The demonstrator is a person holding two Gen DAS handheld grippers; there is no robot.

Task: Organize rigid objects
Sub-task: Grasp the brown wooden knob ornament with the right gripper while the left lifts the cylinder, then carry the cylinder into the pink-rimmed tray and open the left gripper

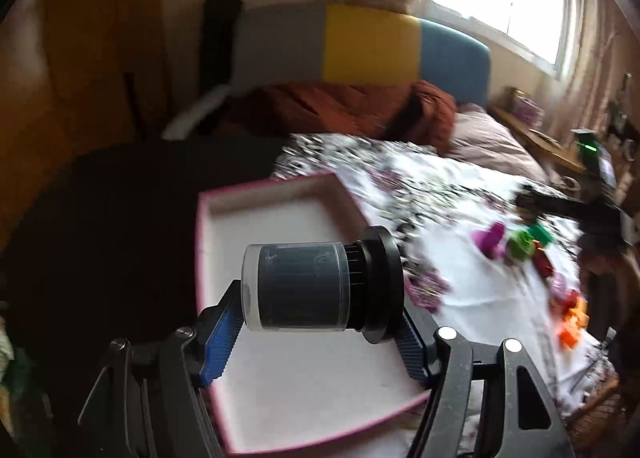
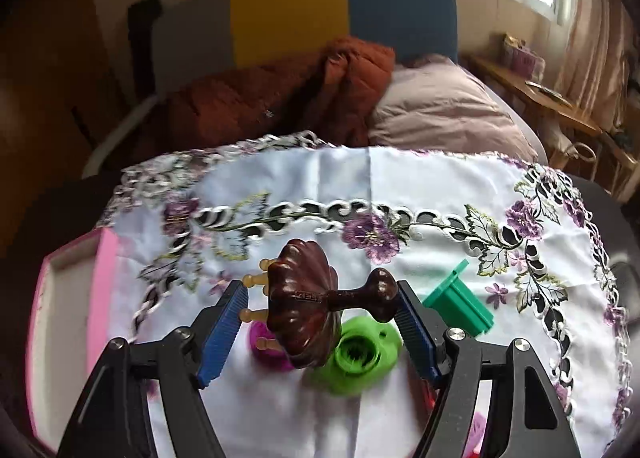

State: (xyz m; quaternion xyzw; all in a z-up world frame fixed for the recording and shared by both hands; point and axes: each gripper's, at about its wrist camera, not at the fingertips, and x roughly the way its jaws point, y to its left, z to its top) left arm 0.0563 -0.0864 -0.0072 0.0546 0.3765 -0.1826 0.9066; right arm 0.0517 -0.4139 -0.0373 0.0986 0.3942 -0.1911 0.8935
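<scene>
Cylinder jar (image 1: pixel 308 286) clamped sideways in left gripper (image 1: pixel 320 334) over pink tray (image 1: pixel 280 194), right gripper (image 2: pixel 320 322) tilted down, gripping brown wooden massager (image 2: pixel 308 302)

Left gripper (image 1: pixel 320 322) clamps cylinder (image 1: pixel 316 286) sideways between blue pads (image 1: pixel 220 342), clear end at 9 o'clock, black flange at 3. Beneath: pink-rimmed tray (image 1: pixel 280 390). Floral cloth (image 1: pixel 472 278) at 3 o'clock carries blurred coloured pieces (image 1: pixel 520 246). Right gripper (image 1: pixel 576 214) at 2 o'clock, state unreadable.
</scene>
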